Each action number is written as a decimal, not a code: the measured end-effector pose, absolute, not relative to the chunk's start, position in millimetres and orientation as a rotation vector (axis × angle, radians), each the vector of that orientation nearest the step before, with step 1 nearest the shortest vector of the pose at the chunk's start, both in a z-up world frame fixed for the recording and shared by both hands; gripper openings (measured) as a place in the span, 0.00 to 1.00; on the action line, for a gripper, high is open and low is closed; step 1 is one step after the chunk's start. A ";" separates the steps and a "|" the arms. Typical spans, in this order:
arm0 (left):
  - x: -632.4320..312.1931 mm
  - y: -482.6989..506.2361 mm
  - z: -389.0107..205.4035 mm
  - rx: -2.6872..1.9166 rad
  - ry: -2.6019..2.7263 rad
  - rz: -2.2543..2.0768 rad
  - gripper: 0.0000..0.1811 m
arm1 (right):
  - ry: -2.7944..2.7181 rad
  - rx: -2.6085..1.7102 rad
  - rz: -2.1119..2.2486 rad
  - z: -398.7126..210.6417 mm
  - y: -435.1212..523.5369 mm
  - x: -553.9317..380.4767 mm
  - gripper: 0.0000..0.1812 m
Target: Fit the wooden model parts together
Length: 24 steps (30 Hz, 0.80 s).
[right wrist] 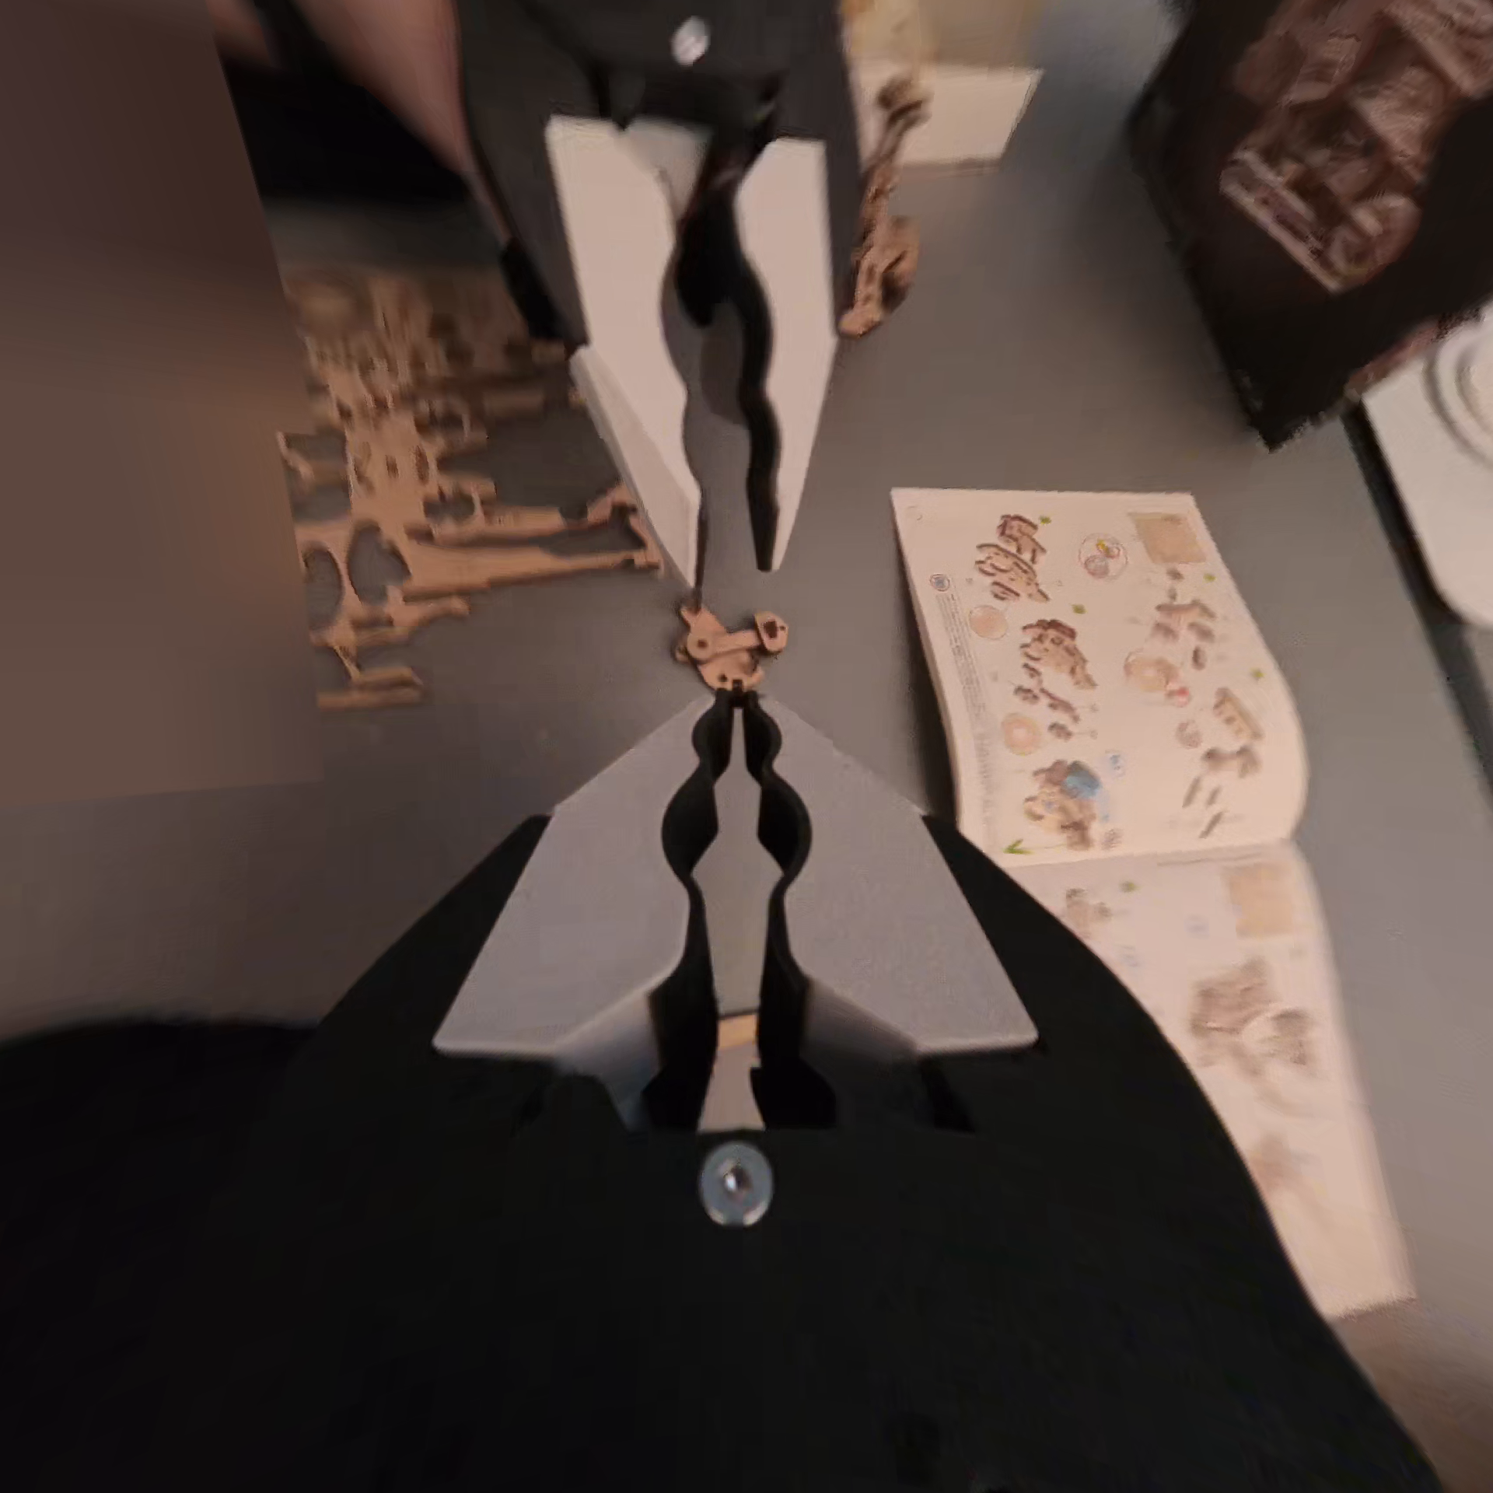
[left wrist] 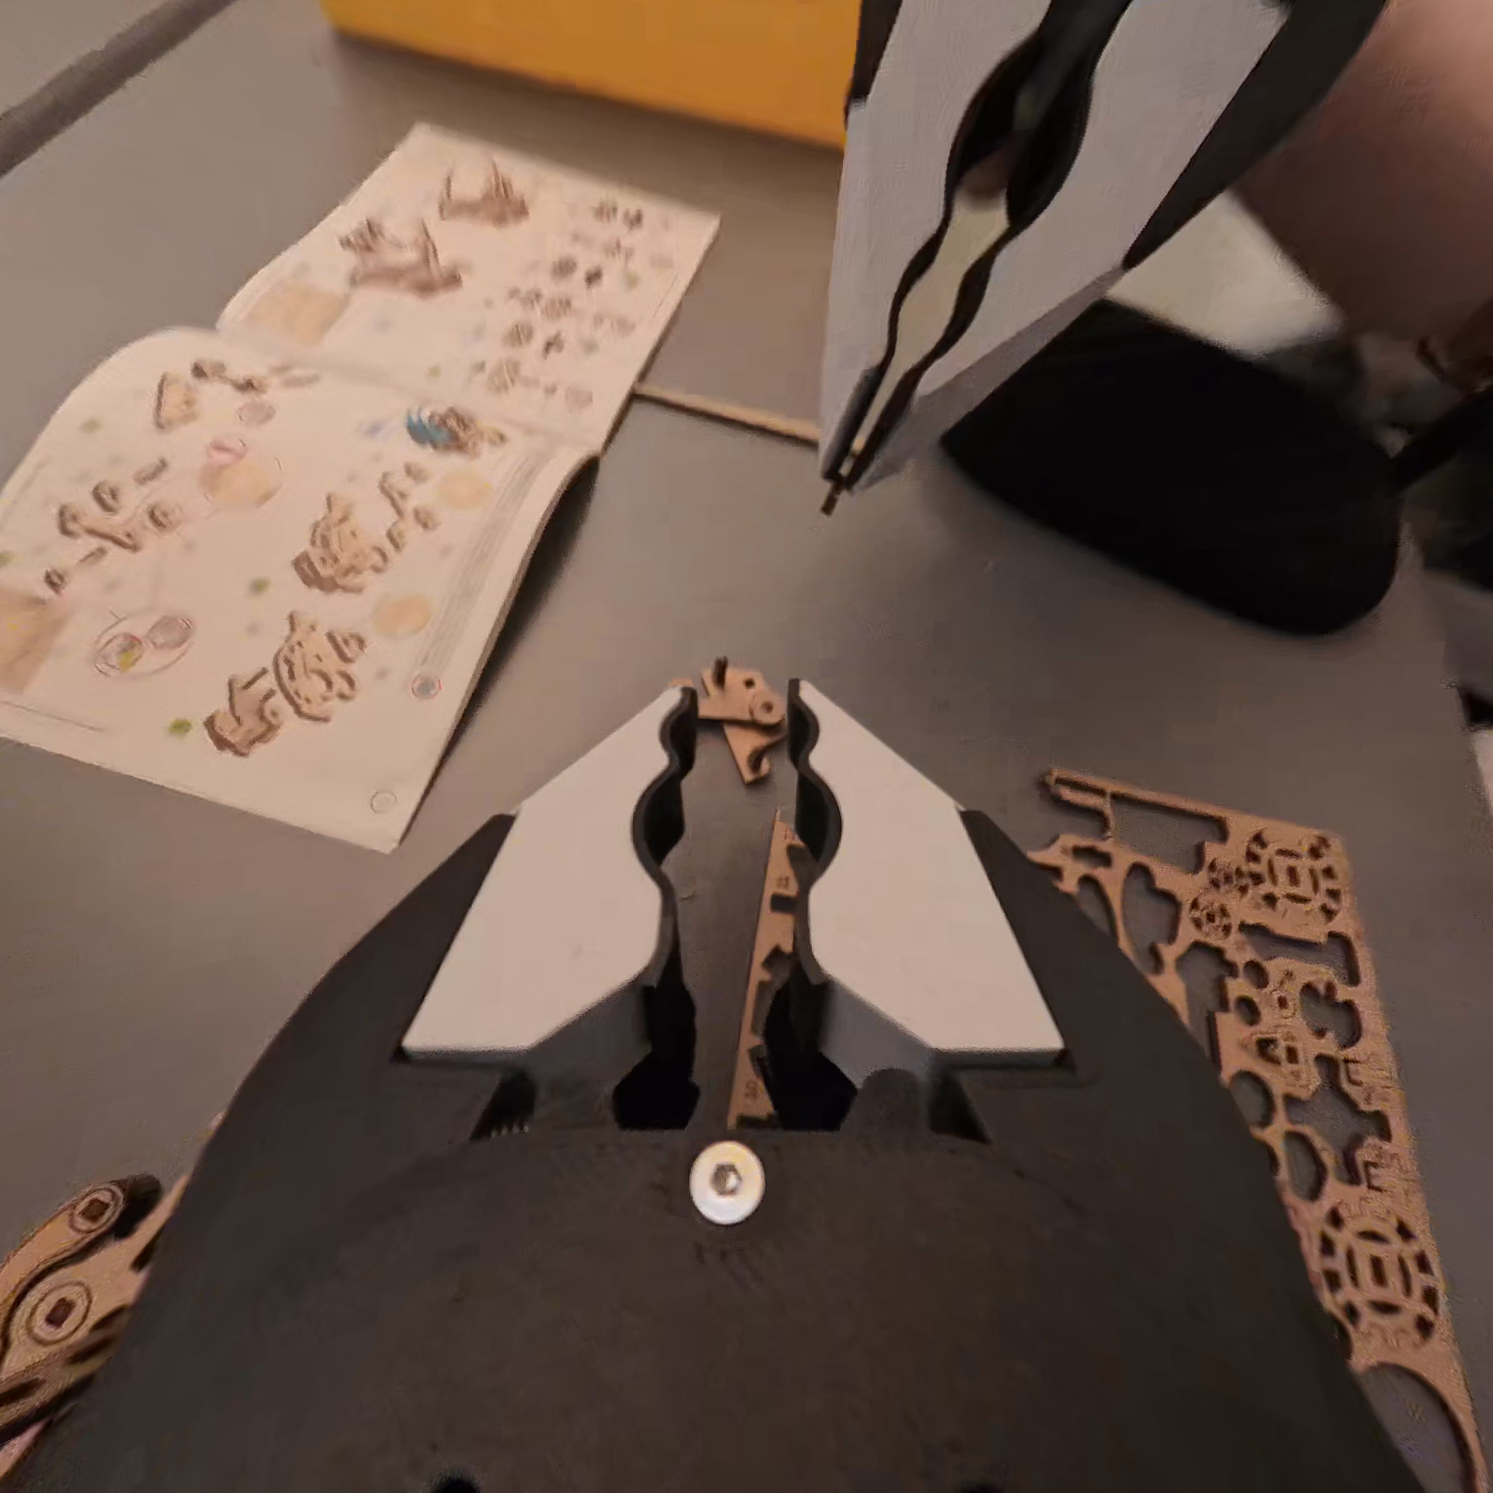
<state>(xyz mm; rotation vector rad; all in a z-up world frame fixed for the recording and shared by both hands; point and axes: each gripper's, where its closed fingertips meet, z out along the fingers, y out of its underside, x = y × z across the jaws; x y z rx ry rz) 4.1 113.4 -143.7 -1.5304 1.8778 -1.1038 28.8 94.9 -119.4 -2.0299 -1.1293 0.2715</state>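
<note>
Meanwhile, on a grey tabletop (left wrist: 1010,646), the left gripper (left wrist: 742,711) stands parted around a small tan laser-cut wooden assembly (left wrist: 742,715) lying at its tips. The right gripper (right wrist: 729,704), nearly closed, pinches a thin dark pin (right wrist: 731,685) beside it. An open illustrated instruction booklet (left wrist: 323,501) and a punched-out wooden parts sheet (left wrist: 1260,986) lie near.

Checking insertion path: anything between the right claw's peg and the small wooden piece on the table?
Nothing visible. Right claw holds the peg close to the wooden piece, gap clear. Left claw, open, sits on the far side.
</note>
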 end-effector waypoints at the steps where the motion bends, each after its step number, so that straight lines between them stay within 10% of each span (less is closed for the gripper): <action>1: 2.4 112.8 -149.6 -1.547 1.907 -1.079 0.12 | -1.249 -2.036 0.187 -124.3 97.4 27.5 0.00; 24: -1.5 111.1 -175.8 -1.560 2.022 -0.941 0.02 | -2.034 -2.008 -0.101 -173.6 108.3 14.0 0.00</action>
